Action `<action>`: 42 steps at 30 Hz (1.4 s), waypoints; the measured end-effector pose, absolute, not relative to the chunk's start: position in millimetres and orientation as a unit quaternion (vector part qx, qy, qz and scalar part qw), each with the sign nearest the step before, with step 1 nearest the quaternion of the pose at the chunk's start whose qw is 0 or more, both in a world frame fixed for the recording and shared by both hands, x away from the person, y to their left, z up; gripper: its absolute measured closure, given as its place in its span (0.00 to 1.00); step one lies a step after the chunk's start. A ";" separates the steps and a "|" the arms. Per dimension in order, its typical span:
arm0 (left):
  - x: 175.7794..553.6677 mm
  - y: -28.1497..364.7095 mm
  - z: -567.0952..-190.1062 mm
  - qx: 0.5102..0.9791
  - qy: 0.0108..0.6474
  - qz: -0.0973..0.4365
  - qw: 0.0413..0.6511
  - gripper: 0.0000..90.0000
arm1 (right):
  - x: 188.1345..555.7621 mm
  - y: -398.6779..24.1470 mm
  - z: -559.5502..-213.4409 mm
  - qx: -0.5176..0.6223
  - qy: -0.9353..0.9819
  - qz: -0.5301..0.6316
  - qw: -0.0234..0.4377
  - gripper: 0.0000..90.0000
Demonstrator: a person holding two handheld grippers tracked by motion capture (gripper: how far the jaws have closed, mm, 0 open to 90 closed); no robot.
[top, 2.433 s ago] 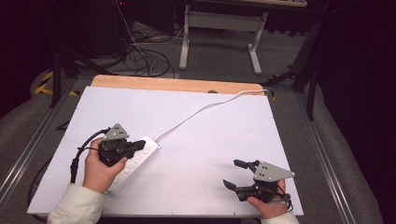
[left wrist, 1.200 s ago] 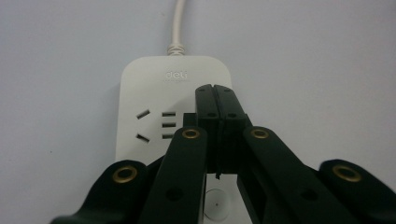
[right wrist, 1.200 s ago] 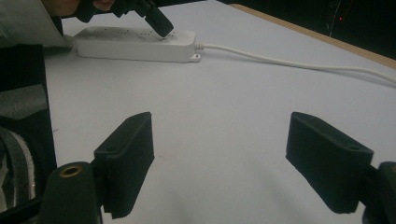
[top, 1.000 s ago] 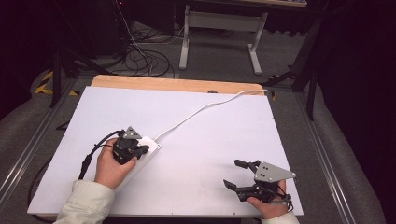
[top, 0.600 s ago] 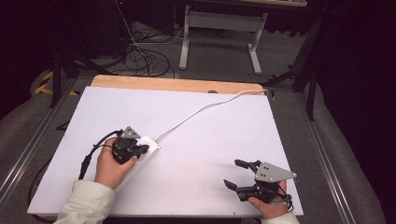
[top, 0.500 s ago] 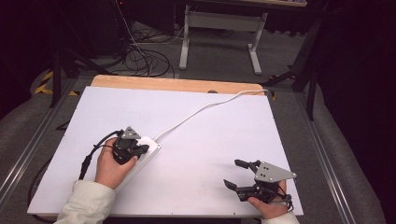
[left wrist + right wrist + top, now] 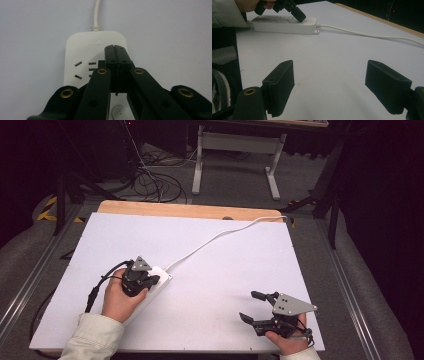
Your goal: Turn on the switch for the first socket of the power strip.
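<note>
Since the earliest frame, left hand-held gripper has slid down-left along the power strip and tipped nose-down; over the last sec nothing's moved. Right hand-held gripper hasn't shifted at all.

Strip lies on the left half of the worktop, long axis diagonal, cord end pointing up-right, other end under the person's left hand. In left gripper view the strip runs straight away from the cam, cord exiting at top. Left jaws fully closed, pads together, nothing between them; tips sit over the strip's top face just right of the socket slots, near the cord end. Contact w/ the face looks likely in right gripper view but can't confirm. A round button sits lower on the strip, partly behind the jaws.

Left is clearly the nearer arm. Right gripper is well apart at the front-right edge, jaws wide open, empty, hovering low over bare worktop; strip lies ahead-left of it.

Materials: strip is smooth matte white plastic, rounded corners, faint embossed logo. Cord is white, round, flexible, snakes up-right to the wooden back edge. Worktop surface is flat matte white sheet. Gripper pads are black, blocky, brass rivets on the linkages.
</note>
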State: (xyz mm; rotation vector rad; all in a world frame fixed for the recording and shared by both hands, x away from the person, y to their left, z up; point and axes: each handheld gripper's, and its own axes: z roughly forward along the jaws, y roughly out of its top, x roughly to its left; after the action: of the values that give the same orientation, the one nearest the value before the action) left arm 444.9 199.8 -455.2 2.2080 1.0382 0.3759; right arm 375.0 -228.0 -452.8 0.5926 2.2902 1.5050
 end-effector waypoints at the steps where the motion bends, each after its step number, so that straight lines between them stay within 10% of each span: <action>1: 444.6 199.8 -455.2 0.844 0.398 0.144 0.330 1.00 | 375.0 -228.0 -452.8 0.208 0.805 0.529 0.168 0.26; 42: 445.5 203.2 -460.3 0.836 0.404 0.139 0.344 1.00 | 373.5 -228.7 -453.5 0.210 0.806 0.528 0.167 0.26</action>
State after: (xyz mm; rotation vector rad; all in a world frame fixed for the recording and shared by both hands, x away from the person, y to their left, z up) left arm 445.5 203.2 -460.3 2.1710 1.0496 0.3605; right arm 373.5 -228.7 -453.5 0.5968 2.2936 1.5020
